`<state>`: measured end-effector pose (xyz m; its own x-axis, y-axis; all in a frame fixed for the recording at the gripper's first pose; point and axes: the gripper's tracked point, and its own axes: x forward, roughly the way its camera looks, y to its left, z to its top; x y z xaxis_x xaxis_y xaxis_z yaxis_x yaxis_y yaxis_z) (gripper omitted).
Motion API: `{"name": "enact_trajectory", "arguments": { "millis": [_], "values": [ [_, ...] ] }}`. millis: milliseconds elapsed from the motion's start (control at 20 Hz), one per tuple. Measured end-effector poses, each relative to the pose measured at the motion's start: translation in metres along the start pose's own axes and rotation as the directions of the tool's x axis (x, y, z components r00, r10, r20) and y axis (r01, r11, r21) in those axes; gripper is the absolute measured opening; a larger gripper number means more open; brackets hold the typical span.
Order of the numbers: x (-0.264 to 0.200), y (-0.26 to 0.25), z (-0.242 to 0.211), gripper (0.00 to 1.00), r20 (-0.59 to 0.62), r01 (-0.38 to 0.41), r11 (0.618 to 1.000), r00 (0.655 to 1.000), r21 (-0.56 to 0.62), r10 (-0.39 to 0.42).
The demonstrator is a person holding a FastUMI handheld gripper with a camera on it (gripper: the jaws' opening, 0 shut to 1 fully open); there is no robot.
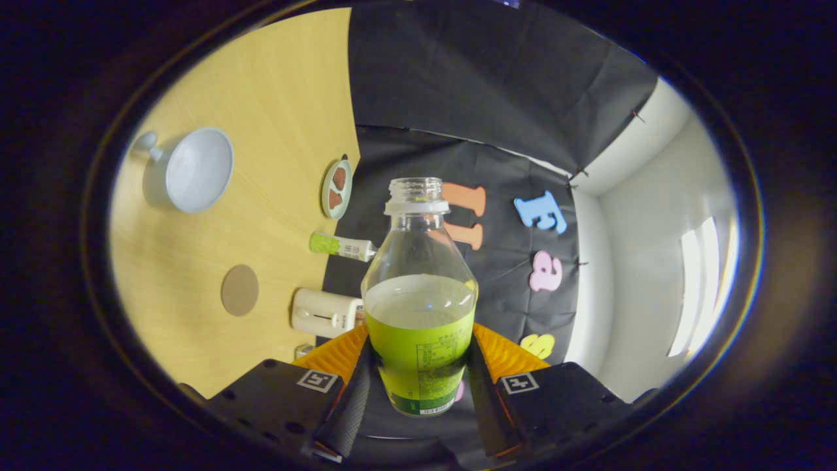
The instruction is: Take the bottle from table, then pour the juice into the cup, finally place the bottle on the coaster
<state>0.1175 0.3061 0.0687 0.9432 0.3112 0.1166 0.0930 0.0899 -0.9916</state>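
Claw (418, 376) is clamping the bottle (418, 314), both fingers pressing its labelled sides; cap off, pale juice filling the lower half. The view is rolling sideways, so the tabletop (274, 85) is standing at 9 to 11 o'clock of the bottle. Cup (196, 170) is sitting at 10 o'clock, well apart; round coaster (239, 290) at 9 o'clock, nearer. Small dish (337, 190), tube (341, 246) and white box (325, 313) are lining the tabletop edge.

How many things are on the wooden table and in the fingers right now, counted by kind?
Bottles: 2, the uncapped clear plastic juice bottle with green label gripped between the fingers, and a small green-and-white bottle on the table
White cup: 1
Round tan coaster: 1
Small plate with brown pieces: 1
White boxy device: 1
Total: 6
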Motion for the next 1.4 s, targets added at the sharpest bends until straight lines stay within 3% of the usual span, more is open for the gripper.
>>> {"name": "enact_trajectory", "arguments": {
  "millis": [150,300,500,650,1000,1400],
  "values": [
    [-0.006,0.016,-0.001,0.76,-0.013,-0.093,0.968,0.995,0.232,0.099],
    [-0.012,0.026,-0.007,0.76,-0.008,-0.152,0.891,0.985,0.428,0.172],
    [-0.015,0.018,-0.01,0.76,0.029,-0.163,0.731,0.981,0.663,0.192],
    [-0.012,0.009,-0.015,0.76,0.046,-0.141,0.565,0.983,0.813,0.18],
    [0.017,0.012,-0.01,0.76,0.122,-0.174,0.256,0.971,0.951,0.205],
    [0.068,0.063,-0.001,0.77,0.193,-0.211,0.048,0.948,0.976,0.252]
  ]
}}
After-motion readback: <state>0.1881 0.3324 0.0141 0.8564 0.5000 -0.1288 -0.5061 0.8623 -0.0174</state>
